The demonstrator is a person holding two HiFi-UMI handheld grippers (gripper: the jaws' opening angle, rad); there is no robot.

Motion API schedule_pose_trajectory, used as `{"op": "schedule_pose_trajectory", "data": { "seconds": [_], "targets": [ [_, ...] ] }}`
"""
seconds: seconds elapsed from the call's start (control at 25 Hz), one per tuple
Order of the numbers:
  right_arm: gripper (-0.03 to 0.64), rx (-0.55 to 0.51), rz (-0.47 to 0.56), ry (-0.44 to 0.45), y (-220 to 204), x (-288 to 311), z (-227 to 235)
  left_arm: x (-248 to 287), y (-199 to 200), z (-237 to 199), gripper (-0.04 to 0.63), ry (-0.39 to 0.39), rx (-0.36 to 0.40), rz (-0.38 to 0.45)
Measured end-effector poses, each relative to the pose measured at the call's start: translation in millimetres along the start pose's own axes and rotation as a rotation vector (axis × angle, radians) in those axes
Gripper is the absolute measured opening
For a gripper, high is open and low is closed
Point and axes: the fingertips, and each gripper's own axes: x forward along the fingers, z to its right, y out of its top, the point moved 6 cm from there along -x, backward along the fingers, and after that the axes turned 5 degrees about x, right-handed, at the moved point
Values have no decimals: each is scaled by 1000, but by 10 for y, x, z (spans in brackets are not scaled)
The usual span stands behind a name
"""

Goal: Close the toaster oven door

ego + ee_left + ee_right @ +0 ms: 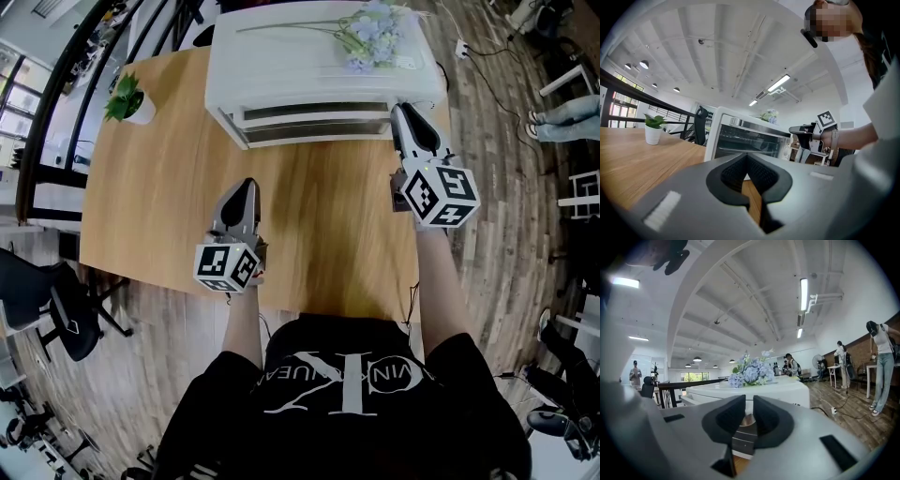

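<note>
A white toaster oven (319,66) stands at the far side of the wooden table (169,197), its glass door upright against the front, handle bar along the top. In the left gripper view the toaster oven (750,136) faces me with the door shut. My left gripper (242,186) hovers over the middle of the table, well short of the oven, shut on nothing. My right gripper (405,111) is at the oven's front right corner, jaws almost together and empty; whether it touches is unclear. The right gripper (801,131) also shows beside the oven in the left gripper view.
Artificial blue flowers (370,33) lie on top of the oven. A small potted plant (127,98) stands at the table's far left corner. An office chair (56,309) sits left of the table. Several people (881,362) stand far off to the right.
</note>
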Motion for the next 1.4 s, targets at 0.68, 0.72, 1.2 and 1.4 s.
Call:
{"op": "schedule_pose_trajectory", "data": {
  "seconds": [0.68,0.72,1.2,1.4],
  "targets": [
    [26,-15,-43,16,-103,-476,-38,-151,88,148,-8,-10,16,22],
    [26,-18,-45,13,-117,-512,-39,-165,94,155,-8,-10,17,24],
    [23,-16,-75,24,-290,-900,-73,-363,103,237,-8,-2,26,32],
    [23,-16,-81,33,-373,-1057,-104,-462,99,268,-8,4,31,33]
  ]
}}
